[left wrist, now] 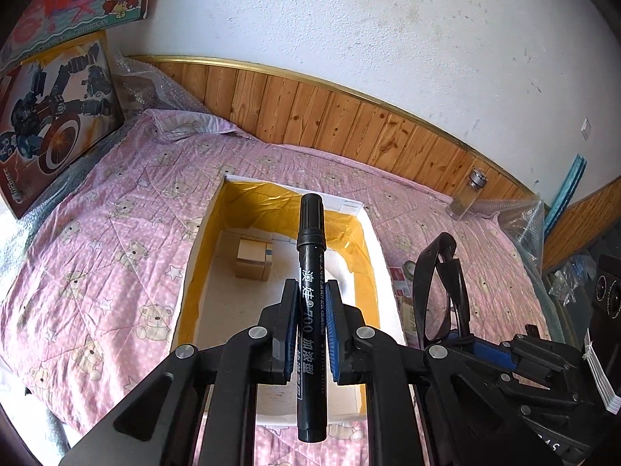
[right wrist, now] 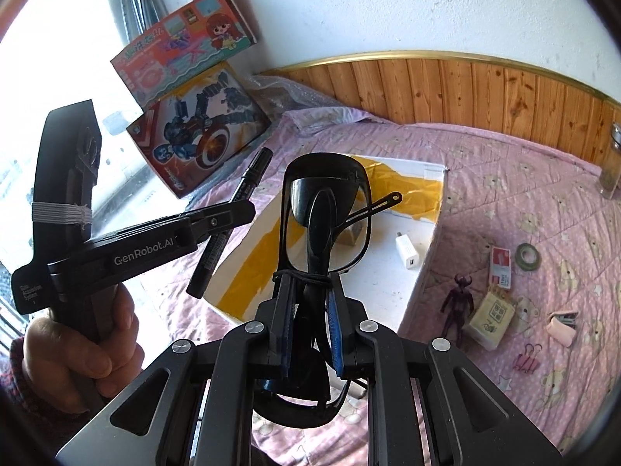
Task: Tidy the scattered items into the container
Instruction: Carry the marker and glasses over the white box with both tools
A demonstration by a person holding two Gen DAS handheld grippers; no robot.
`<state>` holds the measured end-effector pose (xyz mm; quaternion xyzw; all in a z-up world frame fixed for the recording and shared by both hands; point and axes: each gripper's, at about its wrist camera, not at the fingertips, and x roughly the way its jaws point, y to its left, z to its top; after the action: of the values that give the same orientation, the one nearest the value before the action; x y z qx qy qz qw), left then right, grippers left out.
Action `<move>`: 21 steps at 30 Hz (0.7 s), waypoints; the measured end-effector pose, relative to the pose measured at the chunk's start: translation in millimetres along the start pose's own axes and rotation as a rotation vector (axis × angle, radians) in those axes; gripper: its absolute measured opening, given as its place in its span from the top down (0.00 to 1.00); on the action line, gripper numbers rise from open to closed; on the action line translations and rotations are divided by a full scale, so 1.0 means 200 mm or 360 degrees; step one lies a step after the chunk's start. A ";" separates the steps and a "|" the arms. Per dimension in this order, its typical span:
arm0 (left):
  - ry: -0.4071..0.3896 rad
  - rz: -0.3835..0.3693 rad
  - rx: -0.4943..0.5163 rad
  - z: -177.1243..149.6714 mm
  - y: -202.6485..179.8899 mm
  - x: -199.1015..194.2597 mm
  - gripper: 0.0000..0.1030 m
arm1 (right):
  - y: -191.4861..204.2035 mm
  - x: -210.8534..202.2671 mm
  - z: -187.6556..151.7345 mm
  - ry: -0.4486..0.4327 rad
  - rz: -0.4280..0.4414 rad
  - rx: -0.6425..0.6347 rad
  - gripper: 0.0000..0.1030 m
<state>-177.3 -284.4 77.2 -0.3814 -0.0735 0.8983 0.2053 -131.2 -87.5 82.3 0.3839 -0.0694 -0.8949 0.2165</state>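
Two items in hand above the box [left wrist: 374,240]. Our left gripper [left wrist: 312,303] is clamped on a marker [left wrist: 310,268] at mid-barrel: light, stiff, smooth plastic, so we judge it may slip lengthwise. Our right gripper [right wrist: 306,310] pinches folded glasses [right wrist: 326,213] at the frame: light, fragile lenses, springy arms. We would release both low into the box.

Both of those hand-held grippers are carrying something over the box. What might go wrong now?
The left hand-held gripper pinches the marker near mid-length; if it tips, it may land outside the box. The glasses in the right hand-held gripper have a loose arm that might snag or bend. The grippers are close and could collide.
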 end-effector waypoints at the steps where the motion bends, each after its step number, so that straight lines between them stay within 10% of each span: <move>1: 0.0007 0.0005 -0.0004 0.01 0.01 0.01 0.87 | -0.01 0.02 0.02 0.0013 0.0005 0.0002 0.84; 21: 0.0332 0.0122 0.0010 0.04 0.12 0.32 0.86 | -0.25 0.54 0.31 0.0384 -0.0041 0.0148 0.84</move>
<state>-230.4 -277.9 33.9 -0.4747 -0.0343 0.8612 0.1783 -259.1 -93.0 39.6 0.4994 -0.0793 -0.8407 0.1939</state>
